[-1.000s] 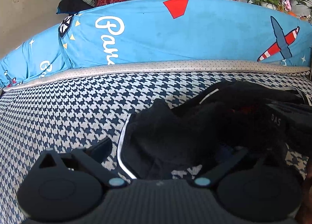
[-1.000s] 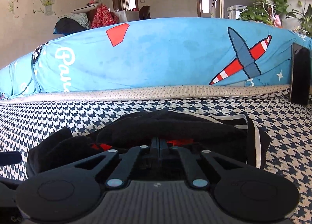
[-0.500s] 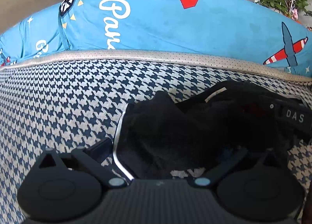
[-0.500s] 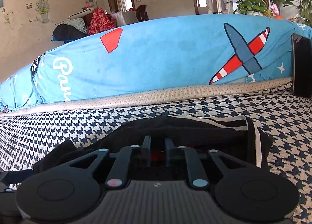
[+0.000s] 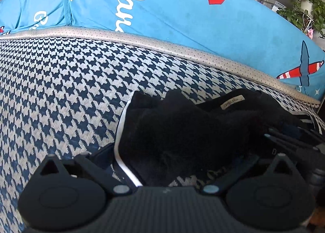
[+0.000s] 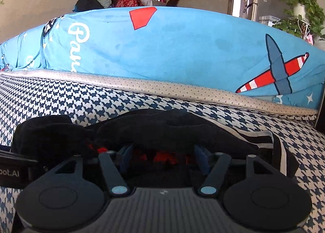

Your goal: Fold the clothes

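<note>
A black garment (image 5: 182, 131) with white trim lies bunched on the houndstooth cover (image 5: 61, 90). My left gripper (image 5: 174, 157) is open, its fingers spread either side of the garment's near left edge. In the right wrist view the same garment (image 6: 162, 127) shows red inside. My right gripper (image 6: 162, 154) is open, its blue pads (image 6: 126, 155) spread at the garment's near edge, a fold of black cloth over them. The right gripper also shows in the left wrist view (image 5: 288, 141) at the garment's right side.
A blue bolster (image 6: 172, 50) with plane prints runs along the back of the cover. A grey dotted border (image 6: 162, 88) lies in front of it. A dark post (image 6: 321, 111) stands at the far right. Houseplants (image 6: 300, 15) stand behind.
My right gripper has opened from shut to wide apart at the garment's edge. The left gripper stayed open and tilted down and leftward over the garment.
</note>
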{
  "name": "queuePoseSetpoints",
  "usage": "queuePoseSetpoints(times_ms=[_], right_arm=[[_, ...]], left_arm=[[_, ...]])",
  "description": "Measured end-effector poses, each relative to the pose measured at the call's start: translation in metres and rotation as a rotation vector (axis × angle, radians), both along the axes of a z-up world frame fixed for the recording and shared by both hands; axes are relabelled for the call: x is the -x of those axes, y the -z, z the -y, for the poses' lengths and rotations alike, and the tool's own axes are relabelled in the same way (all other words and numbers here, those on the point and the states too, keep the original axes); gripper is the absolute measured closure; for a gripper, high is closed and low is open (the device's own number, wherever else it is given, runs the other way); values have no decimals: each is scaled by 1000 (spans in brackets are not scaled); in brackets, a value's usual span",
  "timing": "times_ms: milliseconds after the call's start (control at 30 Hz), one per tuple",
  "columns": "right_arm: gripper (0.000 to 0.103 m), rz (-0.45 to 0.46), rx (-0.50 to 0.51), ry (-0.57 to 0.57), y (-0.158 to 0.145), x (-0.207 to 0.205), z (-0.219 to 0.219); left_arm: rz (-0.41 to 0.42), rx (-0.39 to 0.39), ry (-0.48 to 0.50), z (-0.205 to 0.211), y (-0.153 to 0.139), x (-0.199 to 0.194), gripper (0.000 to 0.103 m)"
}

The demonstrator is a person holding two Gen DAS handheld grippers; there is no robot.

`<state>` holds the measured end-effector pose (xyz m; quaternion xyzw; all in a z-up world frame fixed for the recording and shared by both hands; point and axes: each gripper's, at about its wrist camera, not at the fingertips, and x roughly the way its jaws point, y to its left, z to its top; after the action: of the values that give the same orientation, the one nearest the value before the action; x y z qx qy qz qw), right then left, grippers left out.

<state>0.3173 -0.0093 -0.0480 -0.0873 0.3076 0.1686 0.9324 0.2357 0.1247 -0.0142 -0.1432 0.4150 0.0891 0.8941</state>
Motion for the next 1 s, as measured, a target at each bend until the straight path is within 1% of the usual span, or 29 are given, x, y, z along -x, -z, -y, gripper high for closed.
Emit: queuePoseSetpoints(times_ms=[67, 100, 133, 167, 200, 233, 267, 300, 400, 467, 533, 600, 633, 667, 700, 733, 800, 867, 1000], right_arm=[[62, 3, -6, -1, 1, -2, 1], [64, 9, -5, -6, 1, -3, 0], [72, 15, -6, -7, -1, -3, -1], [81, 21, -7, -8, -2, -3, -1], [85, 27, -13, -6, -4, -3, -1], [93, 37, -22, 3, -7, -4, 0], [93, 47, -30, 12, -9, -5, 1], [93, 55, -38, 21, -12, -6, 2], [94, 57, -54, 47, -15, -9, 5], [94, 58, -66, 65, -18, -10, 7], [94, 60, -77, 82, -20, -12, 8], [94, 61, -88, 99, -23, -14, 10], [93, 62, -94, 108, -24, -15, 11], [89, 63, -99, 117, -25, -16, 12], [89, 64, -105, 126, -27, -17, 13], [88, 64, -110, 134, -28, -18, 14], [83, 65, -119, 152, -30, -19, 16], [72, 59, -116, 170, -32, -18, 18], [68, 27, -152, 191, -35, -16, 24]], left_arm=[[19, -9, 1, 1, 0, -1, 6], [29, -11, 0, 1, -1, -2, 13], [40, -12, -3, 1, -3, -3, 21], [49, -10, -6, 0, -4, -5, 25], [56, -5, -10, 0, -6, -6, 32], [65, -3, -16, 0, -7, -7, 37], [74, -11, -24, 0, -9, -8, 38], [88, -44, -30, 2, -11, -8, 39], [148, -181, -41, 7, -21, -9, 40], [186, -216, -56, 3, -28, -12, 40], [205, -221, -94, -4, -33, -15, 34], [182, -220, -146, -13, -33, -19, 29], [161, -217, -170, -17, -31, -20, 29], [143, -221, -193, -21, -30, -21, 29], [127, -233, -220, -24, -28, -21, 27], [114, -242, -247, -28, -28, -20, 22], [102, -254, -298, -36, -31, -18, 14], [95, -246, -340, -44, -33, -15, 13], [103, -215, -374, -52, -37, -9, 6]])
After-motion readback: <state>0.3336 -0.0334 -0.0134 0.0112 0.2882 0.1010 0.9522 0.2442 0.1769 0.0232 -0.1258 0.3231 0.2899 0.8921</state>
